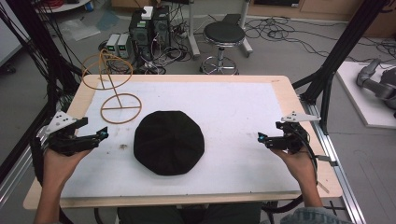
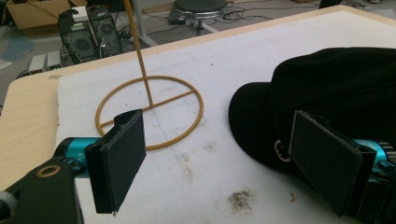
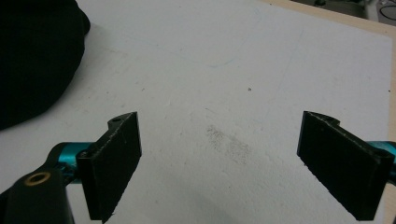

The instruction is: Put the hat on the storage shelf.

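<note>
- Left gripper (image 1: 100, 135): jaws spread wide with nothing between them, held low at the left edge of the table (image 1: 280, 88) and aimed toward the middle. In the left gripper view its pads (image 2: 119, 158) frame a patch of bare white mat (image 2: 196, 182), with the cap's brim close to the right-hand pad.
- Right gripper (image 1: 261, 137): also wide open and empty, hovering at the right side, well apart from the cap; bare mat lies between its pads (image 3: 114, 158).
- Cap (image 1: 169, 142): black, lying flat on the mat at mid-table, between the two grippers, nearer the left one. Its brim (image 2: 252, 121) points toward the left gripper.
- Handling, as I judge it: light, soft cloth; the crown will fold and sag if pinched, but nothing is fragile. The brim looks stiffer and is the best place to pinch, edge-on.
- Stand (image 1: 116, 86): thin gold wire, ring base on the mat just behind and left of the cap, apart from it. Probably light and easy to tip if bumped.
</note>
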`<state>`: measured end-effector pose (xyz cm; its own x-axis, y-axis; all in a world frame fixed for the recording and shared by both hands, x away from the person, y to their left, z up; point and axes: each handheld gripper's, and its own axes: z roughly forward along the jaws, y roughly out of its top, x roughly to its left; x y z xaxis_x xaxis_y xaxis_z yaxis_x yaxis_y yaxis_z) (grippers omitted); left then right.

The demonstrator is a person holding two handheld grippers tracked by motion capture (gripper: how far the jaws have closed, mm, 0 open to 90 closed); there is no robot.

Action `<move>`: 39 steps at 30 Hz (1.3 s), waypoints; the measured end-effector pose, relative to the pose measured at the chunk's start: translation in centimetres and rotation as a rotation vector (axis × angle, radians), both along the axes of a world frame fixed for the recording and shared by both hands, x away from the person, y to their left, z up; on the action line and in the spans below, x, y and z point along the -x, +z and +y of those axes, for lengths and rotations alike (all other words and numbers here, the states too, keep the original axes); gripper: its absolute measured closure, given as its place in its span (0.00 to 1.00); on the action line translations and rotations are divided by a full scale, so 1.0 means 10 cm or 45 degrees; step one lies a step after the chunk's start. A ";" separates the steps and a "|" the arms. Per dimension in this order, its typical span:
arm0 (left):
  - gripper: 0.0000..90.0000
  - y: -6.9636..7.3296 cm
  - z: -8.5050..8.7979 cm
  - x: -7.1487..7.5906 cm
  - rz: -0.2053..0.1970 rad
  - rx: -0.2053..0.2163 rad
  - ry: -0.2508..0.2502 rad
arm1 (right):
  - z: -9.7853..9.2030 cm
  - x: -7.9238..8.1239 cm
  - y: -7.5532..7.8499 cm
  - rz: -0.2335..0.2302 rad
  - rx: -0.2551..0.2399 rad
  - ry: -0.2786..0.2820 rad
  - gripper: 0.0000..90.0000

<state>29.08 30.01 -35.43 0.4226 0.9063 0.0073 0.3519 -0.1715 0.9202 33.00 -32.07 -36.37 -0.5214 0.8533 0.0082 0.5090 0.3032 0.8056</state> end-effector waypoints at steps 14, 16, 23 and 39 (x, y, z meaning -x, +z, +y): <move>0.21 0.07 -0.26 -0.04 -0.084 0.035 -0.125 | -0.02 0.03 0.00 -0.001 -0.002 -0.011 0.15; 0.21 0.07 -0.33 -0.06 -0.093 0.037 -0.154 | -0.02 0.03 0.00 0.000 -0.006 -0.014 0.15; 0.21 0.04 -0.53 -0.13 -0.100 0.038 -0.248 | -0.04 0.06 0.00 -0.001 -0.005 -0.018 0.15; 0.20 -0.06 -0.93 -0.25 -0.121 0.047 -0.490 | -0.03 0.05 -0.01 0.009 -0.005 -0.015 0.15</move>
